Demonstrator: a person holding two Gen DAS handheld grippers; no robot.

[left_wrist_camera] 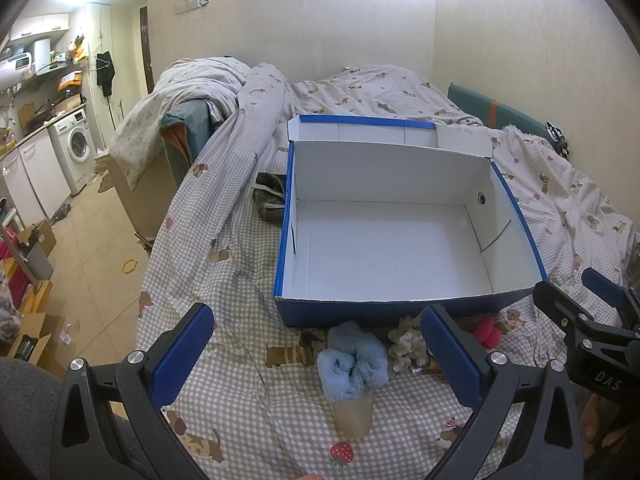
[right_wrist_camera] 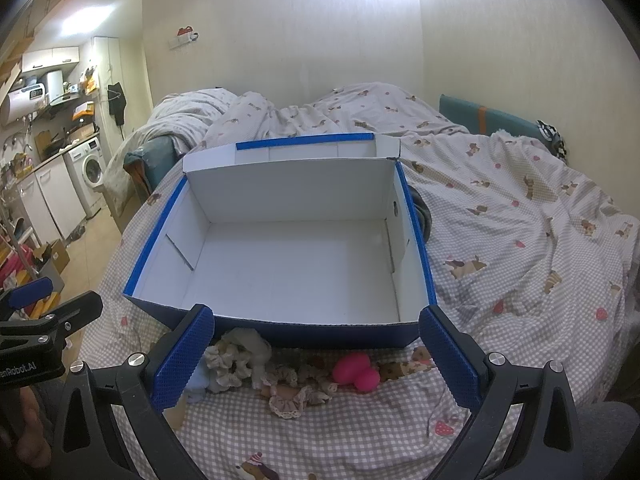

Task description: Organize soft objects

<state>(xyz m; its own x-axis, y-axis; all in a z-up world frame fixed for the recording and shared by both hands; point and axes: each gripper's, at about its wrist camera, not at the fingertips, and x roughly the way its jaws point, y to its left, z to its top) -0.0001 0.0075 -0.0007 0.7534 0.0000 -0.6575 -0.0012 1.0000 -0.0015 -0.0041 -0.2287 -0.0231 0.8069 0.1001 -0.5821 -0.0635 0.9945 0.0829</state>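
Both tongs, left [left_wrist_camera: 316,354] and right [right_wrist_camera: 316,354], gaped wide, empty, at six o'clock of the open box [left_wrist_camera: 400,248], presumably awaiting the blue plush [left_wrist_camera: 354,362] and pink toy [right_wrist_camera: 356,372].

On the checked bedsheet [left_wrist_camera: 240,392], the left gripper [left_wrist_camera: 316,354] hangs with its blue pads wide apart over a light-blue fluffy toy [left_wrist_camera: 354,360], beside a cream scrunchie [left_wrist_camera: 406,342] and a pink toy [left_wrist_camera: 488,330], all just before the empty blue box [left_wrist_camera: 400,308].
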